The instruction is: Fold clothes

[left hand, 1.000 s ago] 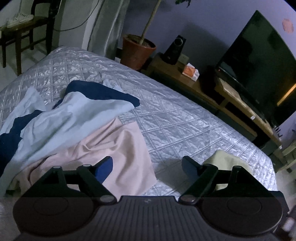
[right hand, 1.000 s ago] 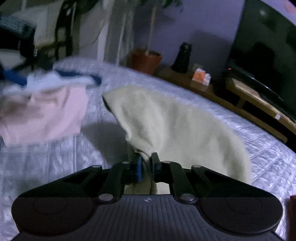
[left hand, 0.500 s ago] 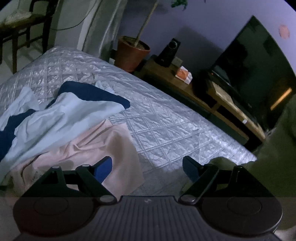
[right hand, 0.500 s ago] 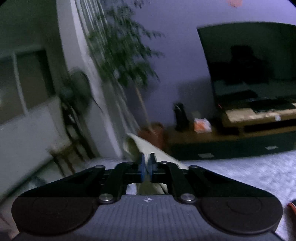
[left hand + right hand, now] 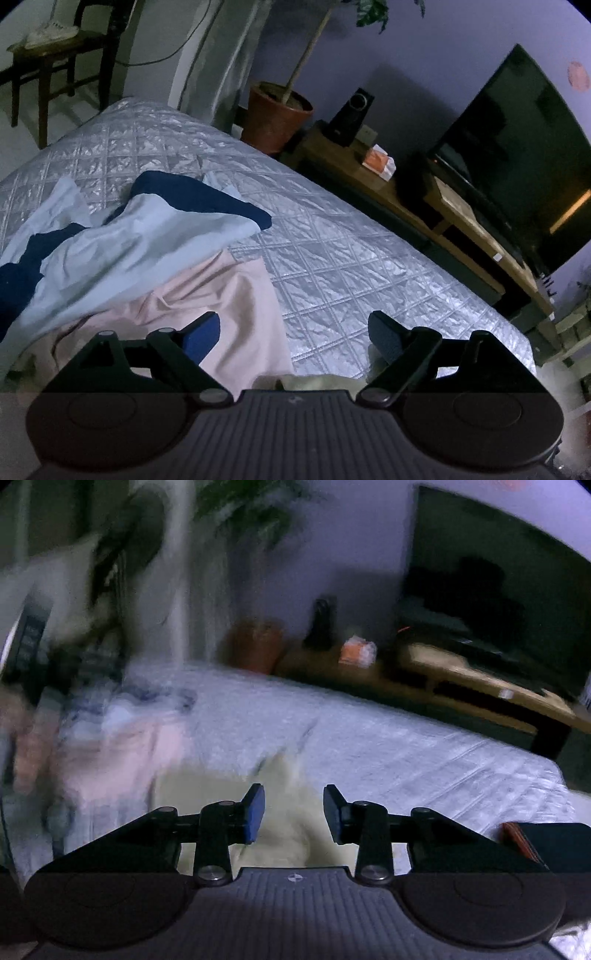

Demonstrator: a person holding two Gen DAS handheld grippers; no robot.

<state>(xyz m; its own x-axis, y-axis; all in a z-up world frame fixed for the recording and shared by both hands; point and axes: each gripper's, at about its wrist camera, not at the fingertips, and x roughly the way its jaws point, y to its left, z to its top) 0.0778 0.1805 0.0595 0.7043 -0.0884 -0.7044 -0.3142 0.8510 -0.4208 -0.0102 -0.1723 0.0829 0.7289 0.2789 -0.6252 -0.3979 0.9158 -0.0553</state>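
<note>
A pale yellow-green garment [image 5: 288,827] lies on the quilted bed [image 5: 388,746] under my right gripper [image 5: 293,812]. That gripper's jaws are opening, with the cloth below them and nothing pressed between the pads; the right wrist view is blurred. A strip of the same garment [image 5: 314,382] shows at the near edge in the left wrist view. My left gripper [image 5: 293,330] hovers wide open, its jaws still opening, over the edge of a pink garment [image 5: 221,306]. Behind the pink one lies a light blue and navy piece [image 5: 129,236].
The silver quilted bed [image 5: 332,258] fills both views. Beyond its far edge stand a wooden TV bench [image 5: 461,221] with a television [image 5: 517,147], a speaker [image 5: 351,114], an orange box [image 5: 378,162] and a potted plant [image 5: 277,114]. A chair [image 5: 55,55] stands far left.
My right gripper, shut on the yellow-green garment and swung upward, has come back down and let the cloth go onto the bed. The left gripper has stayed over the pink garment.
</note>
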